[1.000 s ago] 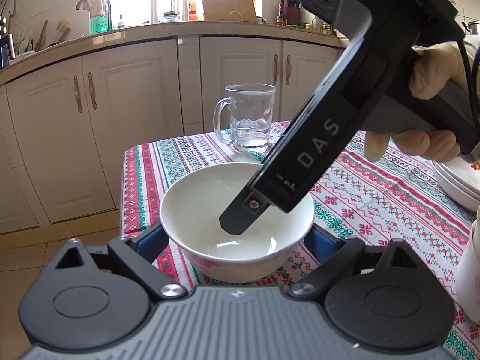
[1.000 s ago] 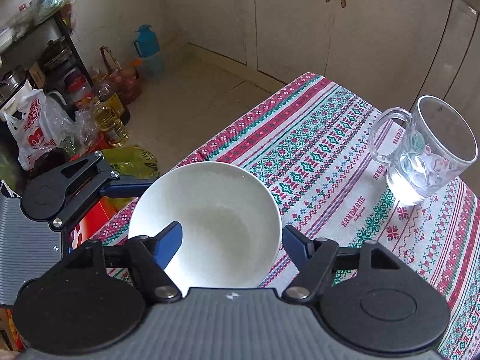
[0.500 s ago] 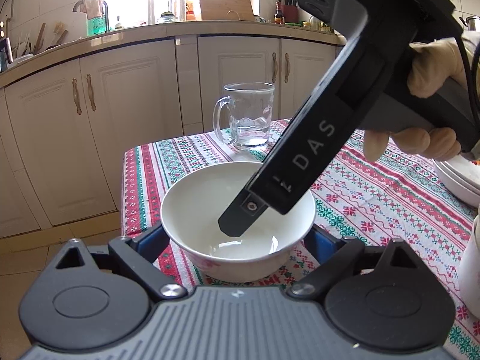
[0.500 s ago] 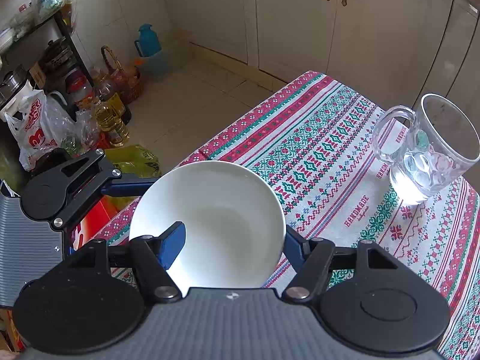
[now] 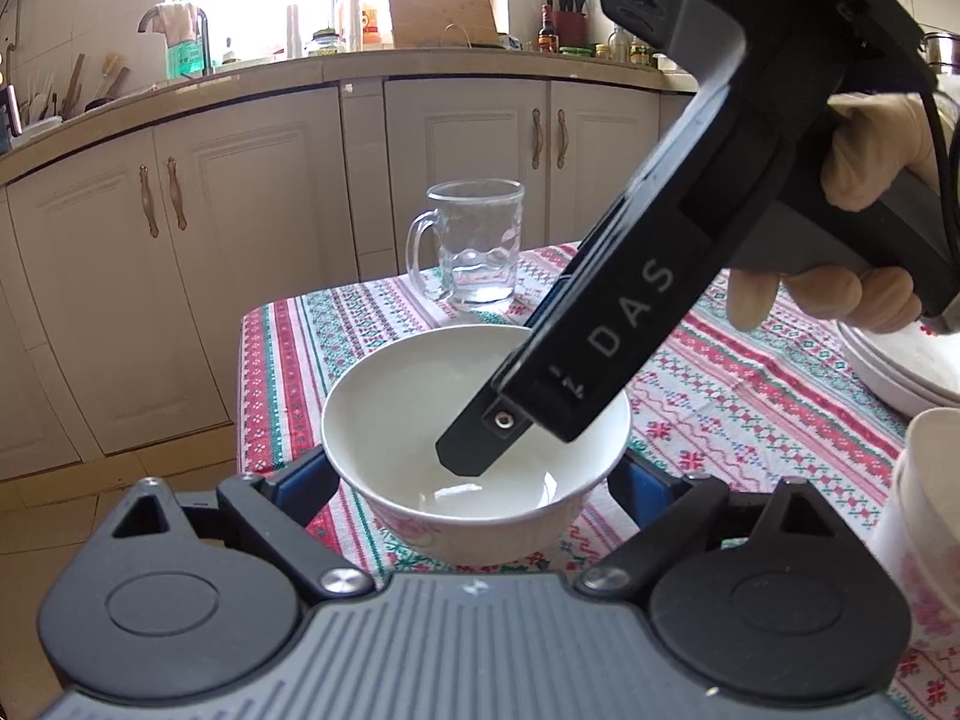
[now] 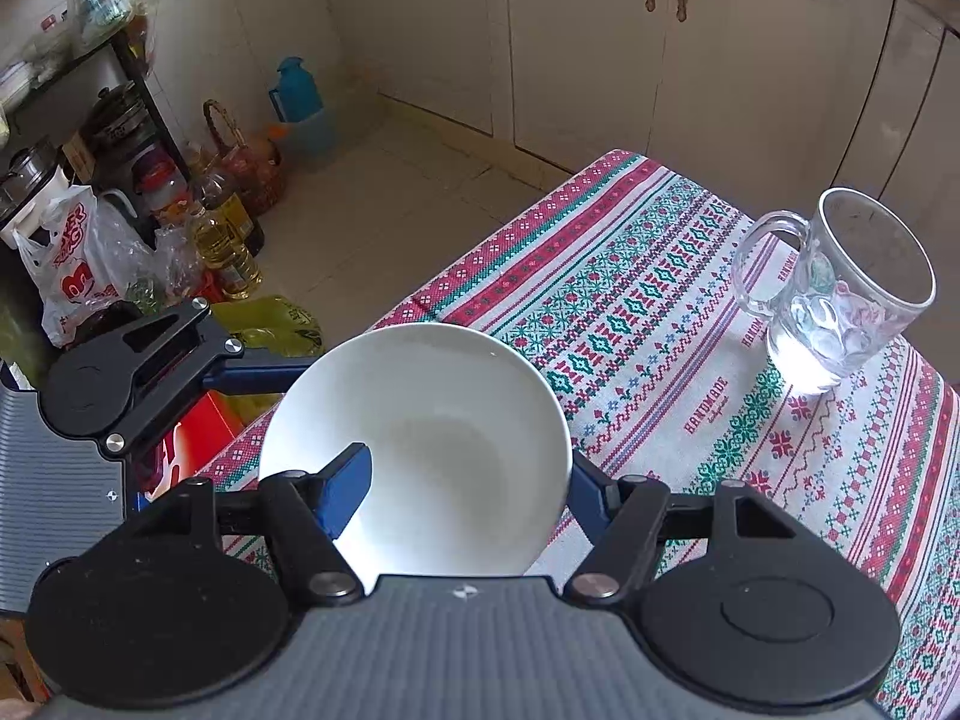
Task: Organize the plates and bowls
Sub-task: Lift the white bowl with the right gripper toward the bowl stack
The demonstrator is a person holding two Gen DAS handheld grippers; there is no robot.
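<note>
A white bowl (image 5: 408, 408) (image 6: 456, 420) sits near the corner of the patterned tablecloth (image 6: 660, 324). My left gripper (image 5: 477, 477) has a blue finger (image 5: 300, 480) against each side of its lower body and is shut on it. My right gripper (image 6: 468, 468) comes in steeply from the upper right and straddles the bowl's right wall. Its inner finger (image 6: 348, 480) (image 5: 474, 450) hangs in the hollow, seemingly clear of the wall. Its outer finger (image 6: 585, 498) lies against the outside of the rim. In the right wrist view the left gripper's far finger (image 6: 252, 372) runs behind the bowl.
A glass mug (image 5: 480, 252) (image 6: 840, 294) stands farther back on the cloth. Stacked white plates (image 5: 900, 372) and another white dish (image 5: 930, 480) lie at the right. A gloved hand (image 5: 870, 162) holds the right gripper. Bottles and bags (image 6: 228, 240) crowd the floor past the table's left edge.
The right gripper's fingers have drawn slightly closer together, and its outer finger has come up against the bowl's rim. The left gripper and the bowl have stayed put.
</note>
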